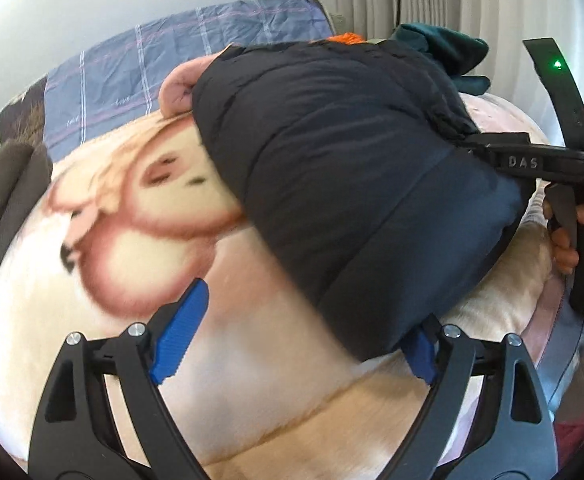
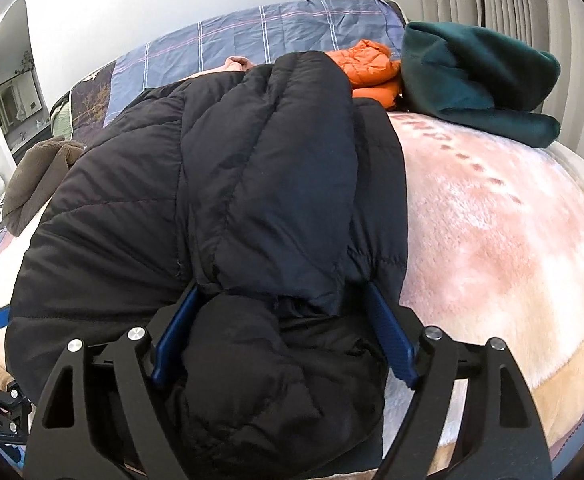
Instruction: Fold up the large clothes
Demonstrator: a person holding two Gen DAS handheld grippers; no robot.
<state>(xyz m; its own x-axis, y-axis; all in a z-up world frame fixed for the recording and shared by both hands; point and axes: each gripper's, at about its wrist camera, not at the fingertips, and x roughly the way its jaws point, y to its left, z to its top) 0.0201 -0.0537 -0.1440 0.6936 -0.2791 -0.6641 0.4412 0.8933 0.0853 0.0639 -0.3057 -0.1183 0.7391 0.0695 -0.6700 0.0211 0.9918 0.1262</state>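
The black puffer jacket is seen bundled on the blanket-covered bed; it is judged soft, bulky, light and slippery, best taken at seams or hem. A thick fold is gripped by the right tongs. The left tongs are spread open beside its edge. An orange jacket and green fleece are piled beyond, near but not obstructing.

Black quilted puffer jacket lay bunched on the bed, one padded panel folded over its middle, lower bulk mounded in front of me; seen from my left, a dark rounded heap.
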